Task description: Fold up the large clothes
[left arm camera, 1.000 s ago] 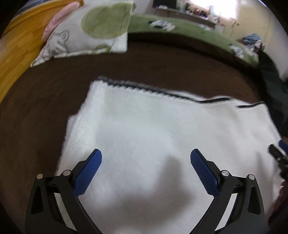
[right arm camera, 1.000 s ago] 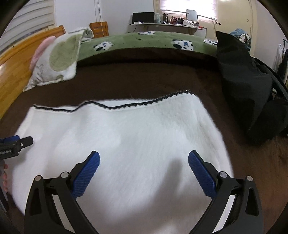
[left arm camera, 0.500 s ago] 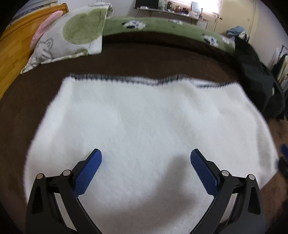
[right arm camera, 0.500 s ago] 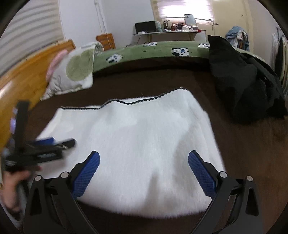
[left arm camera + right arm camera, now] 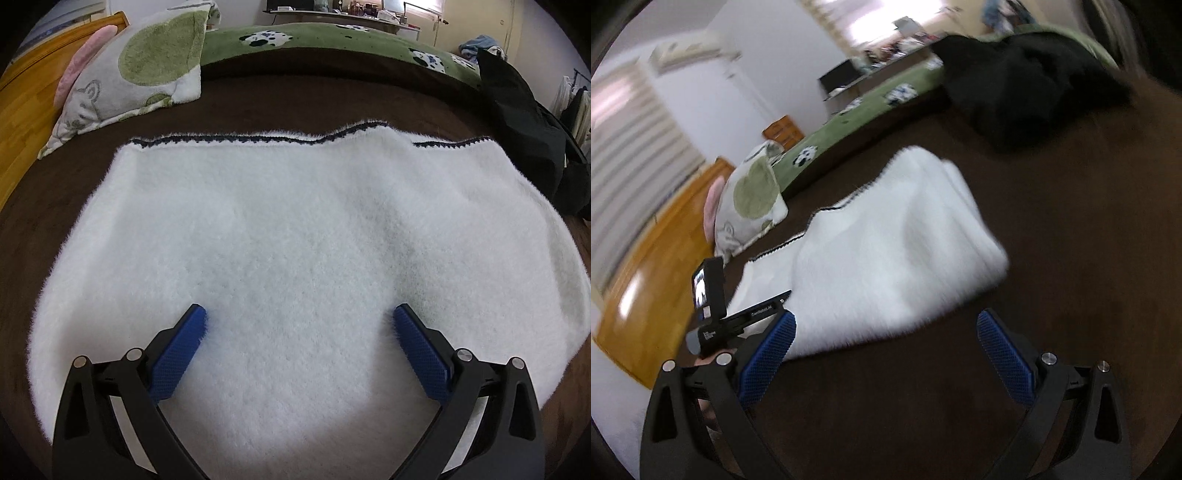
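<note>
A fluffy white garment [image 5: 295,236] with dark scalloped trim along its far edge lies folded flat on the brown bed cover [image 5: 295,99]. My left gripper [image 5: 299,321] is open and empty, just above the garment's near part. My right gripper [image 5: 886,328] is open and empty, tilted, over bare brown cover near the garment's [image 5: 886,251] front right edge. The body and camera of the left gripper [image 5: 713,291] show at the left of the right wrist view.
A green-and-white pillow [image 5: 136,77] lies at the back left by a wooden headboard [image 5: 22,96]. A black garment heap [image 5: 528,125] lies at the right. A green blanket [image 5: 332,37] runs along the bed's far side.
My right gripper pulled back and up off the garment, rolling to a tilt. My left gripper swung to face the garment squarely and moved closer over it. Both stay open.
</note>
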Demonstrator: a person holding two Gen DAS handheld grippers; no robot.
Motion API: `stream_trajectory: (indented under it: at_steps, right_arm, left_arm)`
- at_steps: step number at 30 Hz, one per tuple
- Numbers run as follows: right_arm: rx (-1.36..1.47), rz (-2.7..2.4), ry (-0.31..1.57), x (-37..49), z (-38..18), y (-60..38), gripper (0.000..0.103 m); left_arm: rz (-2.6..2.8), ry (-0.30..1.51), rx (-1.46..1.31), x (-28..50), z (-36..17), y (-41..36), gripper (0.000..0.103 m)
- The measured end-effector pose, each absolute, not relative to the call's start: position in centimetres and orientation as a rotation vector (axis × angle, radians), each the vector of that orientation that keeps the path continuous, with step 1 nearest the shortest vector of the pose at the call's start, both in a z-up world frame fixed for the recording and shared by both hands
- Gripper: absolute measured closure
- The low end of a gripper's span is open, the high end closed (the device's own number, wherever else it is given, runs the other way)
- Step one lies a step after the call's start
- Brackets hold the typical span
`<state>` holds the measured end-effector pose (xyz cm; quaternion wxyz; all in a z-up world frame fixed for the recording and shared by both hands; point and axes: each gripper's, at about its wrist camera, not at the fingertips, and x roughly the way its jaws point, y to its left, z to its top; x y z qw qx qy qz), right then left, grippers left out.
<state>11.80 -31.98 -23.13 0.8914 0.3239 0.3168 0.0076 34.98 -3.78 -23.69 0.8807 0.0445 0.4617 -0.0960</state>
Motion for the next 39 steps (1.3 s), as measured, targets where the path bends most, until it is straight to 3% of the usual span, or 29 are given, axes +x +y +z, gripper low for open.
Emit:
stream_trajectory:
  at_steps: [7, 17, 19, 20, 21, 23, 27, 39]
  right_arm:
    - [0.865, 0.035, 0.67, 15.4, -27.3, -33.4, 0.006]
    - [0.816, -0.004, 0.696, 22.5, -27.8, -32.6, 0.005]
    - [0.831, -0.036, 0.69, 23.0, -28.0, -32.8, 0.013]
    - [0.837, -0.067, 0.701, 23.1, -28.2, -32.9, 0.036]
    - [0.86, -0.083, 0.719, 23.2, -28.6, -33.2, 0.071]
    - [0.962, -0.04, 0.704, 22.7, -29.4, -34.1, 0.075]
    - [0.841, -0.033, 0.69, 22.4, -26.8, -32.9, 0.08]
    - [0.592, 0.138, 0.587, 23.7, -15.1, -25.2, 0.082]
  left_arm:
    - [-0.211, 0.951, 0.1, 34.9, -23.6, -3.8, 0.005]
    - [-0.238, 0.93, 0.107, 34.7, -23.6, -3.6, 0.005]
    - [-0.24, 0.922, 0.104, 34.7, -23.6, -3.6, 0.005]
    - [-0.24, 0.919, 0.104, 34.6, -23.6, -3.6, 0.005]
    - [-0.24, 0.916, 0.103, 34.6, -23.6, -3.5, 0.005]
    - [-0.239, 0.907, 0.102, 34.4, -23.7, -3.5, 0.005]
    - [-0.233, 0.892, 0.104, 34.2, -23.7, -3.4, 0.005]
    - [-0.245, 0.892, 0.114, 34.3, -23.7, -3.1, 0.005]
